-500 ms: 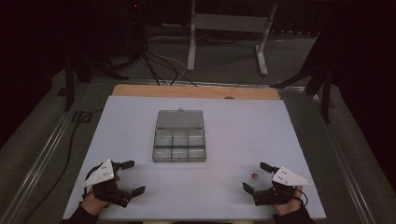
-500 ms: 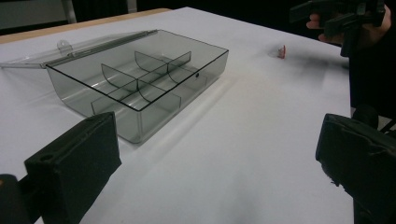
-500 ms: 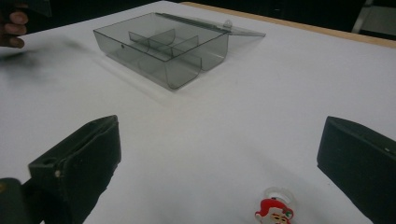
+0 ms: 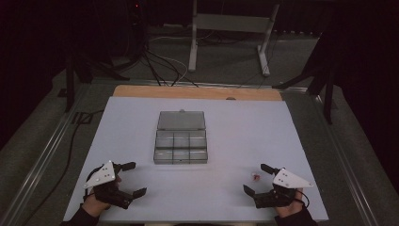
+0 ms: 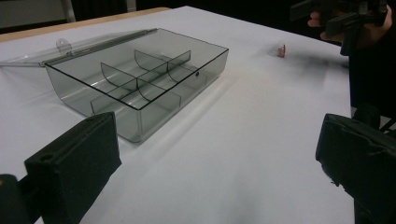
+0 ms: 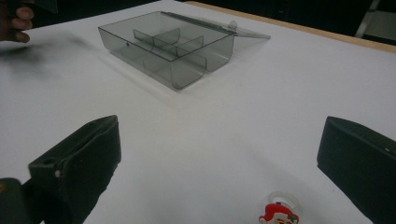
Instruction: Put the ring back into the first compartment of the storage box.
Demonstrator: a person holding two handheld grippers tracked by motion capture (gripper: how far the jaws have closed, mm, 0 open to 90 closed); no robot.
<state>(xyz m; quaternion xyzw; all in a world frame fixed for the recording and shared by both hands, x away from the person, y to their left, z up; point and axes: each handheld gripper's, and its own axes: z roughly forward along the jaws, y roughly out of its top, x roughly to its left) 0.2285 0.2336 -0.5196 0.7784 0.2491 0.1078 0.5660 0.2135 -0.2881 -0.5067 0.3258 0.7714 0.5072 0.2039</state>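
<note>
High view — white table [image 4: 141,117], clear box [image 4: 180,143] at centre, lid laid open toward the far side, its six cells looking empty. Left gripper [image 4: 132,179] at the near left corner, jaws spread, nothing in them. Right gripper [image 4: 255,178] at the near right, jaws spread as well; a small red ring [image 4: 255,177] lies on the table between its jaws, untouched.

Left gripper view — box [image 5: 140,88] ahead, dividers bare; ring [image 5: 280,50] far off by the other gripper.

Right gripper view — ring [image 6: 279,212] just ahead between the wide jaws: clear band, red-and-white Santa face on top. Box [image 6: 168,46] well beyond.

Judgement: nothing is done yet — pickup and drop into the box both remain.
</note>
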